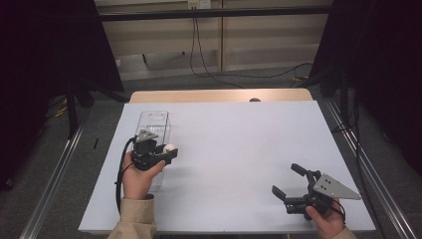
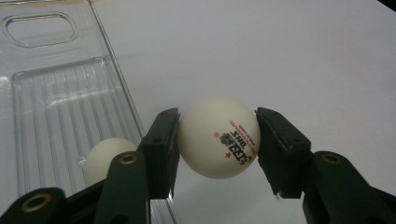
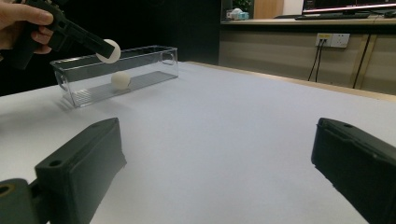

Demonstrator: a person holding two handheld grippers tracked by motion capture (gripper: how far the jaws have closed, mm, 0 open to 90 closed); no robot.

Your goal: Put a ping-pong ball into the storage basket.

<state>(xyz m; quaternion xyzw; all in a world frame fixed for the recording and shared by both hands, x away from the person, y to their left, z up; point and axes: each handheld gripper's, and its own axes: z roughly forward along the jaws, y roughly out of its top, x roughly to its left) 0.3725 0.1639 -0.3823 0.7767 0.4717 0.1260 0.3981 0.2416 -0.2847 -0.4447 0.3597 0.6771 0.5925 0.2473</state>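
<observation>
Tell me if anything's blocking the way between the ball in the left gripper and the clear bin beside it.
Nothing visible does. The left gripper holds the ball above the table, beside the clear bin near its long wall. The bin's top is open, and inside lies only a second ball, low on the floor.

A black cable (image 1: pixel 199 55) hangs from a wall socket (image 1: pixel 198 4).

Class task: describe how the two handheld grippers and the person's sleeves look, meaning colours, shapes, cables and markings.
Both the left gripper and the right gripper are black, each with two blocky jaws and a grey three-cornered plate on top. Brass-coloured rivets dot the left gripper's jaw arms. A black cable loops from the left gripper. The left sleeve is beige with a ribbed cuff.
</observation>
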